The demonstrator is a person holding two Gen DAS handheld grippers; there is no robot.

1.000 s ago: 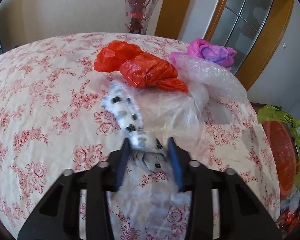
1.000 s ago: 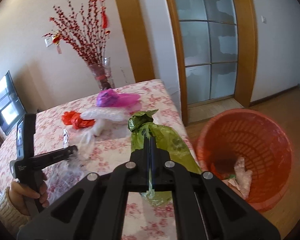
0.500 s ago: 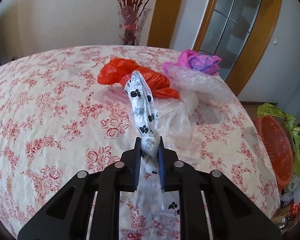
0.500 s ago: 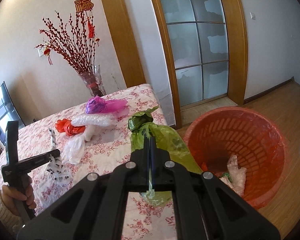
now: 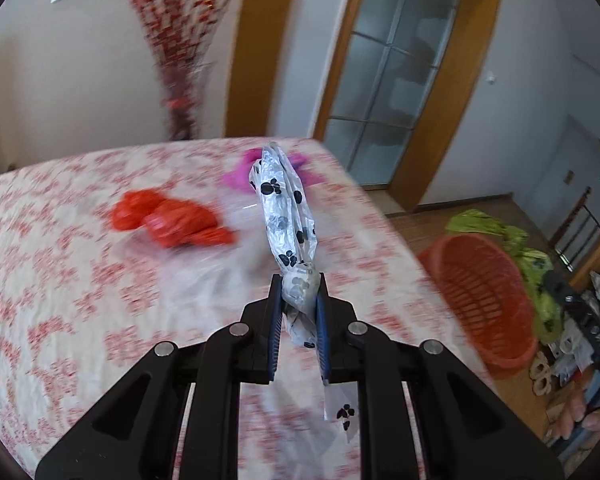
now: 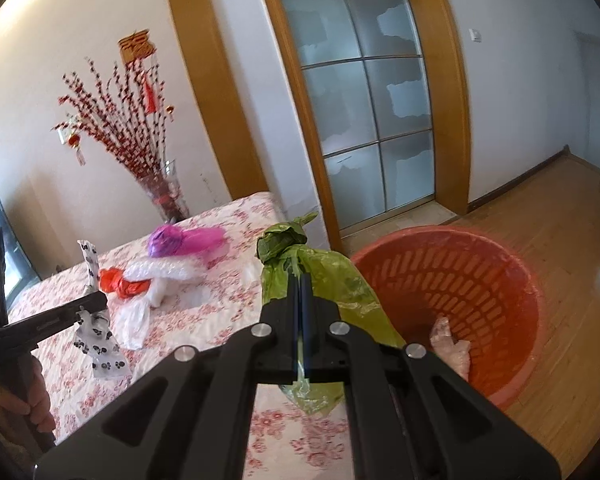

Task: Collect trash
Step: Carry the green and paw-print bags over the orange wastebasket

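My left gripper is shut on a white plastic bag with black paw prints and holds it up above the table; the bag also shows in the right wrist view. My right gripper is shut on a green plastic bag, held beside the table's edge near the orange basket. The basket also shows in the left wrist view, on the floor to the right of the table. A red bag, a pink bag and clear plastic lie on the table.
The table carries a floral cloth. A glass vase with red branches stands at its far edge. The basket holds some crumpled plastic. A glass door is behind, with wooden floor to the right.
My left gripper closed on the paw-print bag and lifted it off the table, swinging right toward the basket. My right gripper still holds the green bag and rose a little.
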